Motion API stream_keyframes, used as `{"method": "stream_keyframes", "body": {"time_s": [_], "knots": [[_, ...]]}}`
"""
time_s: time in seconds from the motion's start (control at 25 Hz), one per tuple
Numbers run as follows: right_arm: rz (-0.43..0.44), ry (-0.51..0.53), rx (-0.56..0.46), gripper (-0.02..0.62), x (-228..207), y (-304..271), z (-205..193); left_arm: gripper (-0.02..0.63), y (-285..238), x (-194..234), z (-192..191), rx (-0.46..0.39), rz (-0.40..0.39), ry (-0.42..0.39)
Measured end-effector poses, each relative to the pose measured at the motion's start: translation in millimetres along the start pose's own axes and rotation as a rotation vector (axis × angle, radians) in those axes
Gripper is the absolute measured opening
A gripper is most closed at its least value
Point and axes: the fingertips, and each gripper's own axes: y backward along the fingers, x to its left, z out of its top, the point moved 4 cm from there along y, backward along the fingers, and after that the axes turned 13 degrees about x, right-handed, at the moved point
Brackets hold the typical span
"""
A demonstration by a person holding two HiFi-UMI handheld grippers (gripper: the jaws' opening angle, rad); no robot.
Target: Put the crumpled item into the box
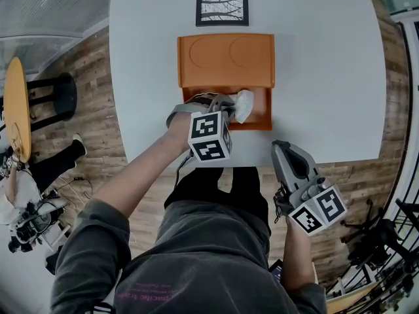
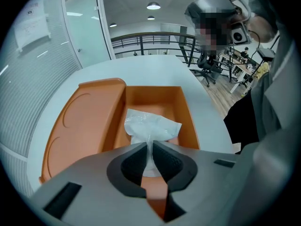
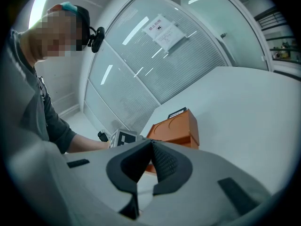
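Observation:
A crumpled white paper item [image 2: 149, 126] hangs over the open orange box [image 2: 157, 98], pinched at its lower end by my left gripper [image 2: 150, 147], which is shut on it. In the head view the same white item [image 1: 243, 104] sits at the box's [image 1: 260, 110] near compartment, just right of my left gripper [image 1: 226, 106]. The box's lid [image 1: 226, 59] lies folded back flat on the far side. My right gripper [image 1: 283, 146] rests at the table's near edge, away from the box, its jaws shut with nothing between them [image 3: 150, 147].
The box stands on a white round table [image 1: 327, 64]. A framed black-and-white card [image 1: 222, 9] lies beyond the lid. Wooden floor surrounds the table, with a yellow side table [image 1: 16, 106] and a black stool [image 1: 62, 93] at the left. A railing [image 2: 150, 44] and glass walls lie beyond.

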Motion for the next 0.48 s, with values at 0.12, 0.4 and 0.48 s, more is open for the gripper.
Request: {"method": "stream_keyframes", "body": {"time_s": [0.12, 0.4, 0.48], "knots": [[0.001, -0.002, 0.0, 0.002, -0.7, 0.3, 0.4, 0.053, -0.5, -0.9, 2.6, 0.017, 0.0, -0.022], [0.009, 0.004, -0.001, 0.002, 0.4, -0.2, 2.0, 0.074, -5.0, -1.0, 1.5, 0.052, 0.026, -0.039], [0.01, 0.005, 0.0, 0.002, 0.5, 0.2, 2.7, 0.077, -4.1, -0.7, 2.5, 0.047, 0.032, -0.037]]}}
